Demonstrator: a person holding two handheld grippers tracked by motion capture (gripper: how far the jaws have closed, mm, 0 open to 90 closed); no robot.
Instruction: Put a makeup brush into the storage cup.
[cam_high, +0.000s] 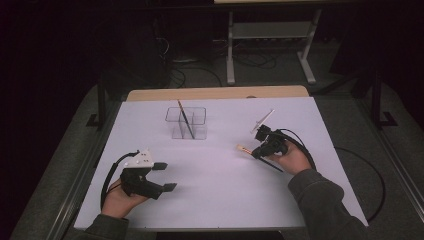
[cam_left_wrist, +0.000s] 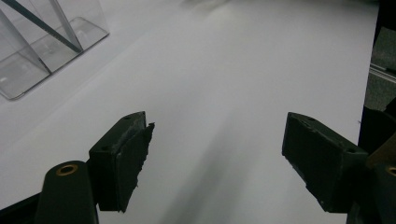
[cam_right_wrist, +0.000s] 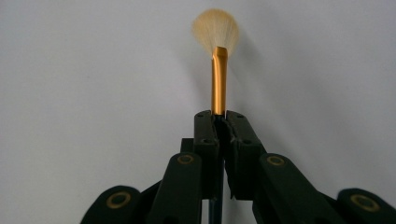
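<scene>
Clamping the brush (cam_right_wrist: 218, 74) by its thin ferrule, the right gripper (cam_right_wrist: 219, 116) could let it swivel or slip. Tilted, its handle might miss the clear organizer (cam_high: 186, 122). Left gripper (cam_left_wrist: 215, 158) jaws apart, empty.

The black two-jaw left gripper (cam_high: 166, 176) is held low at the near left, its jaws spread wide apart and pointed to the right. The black two-jaw right gripper (cam_high: 258, 148) is gripped in the right hand (cam_high: 292, 159), its jaws pressed together and aimed leftward.
</scene>
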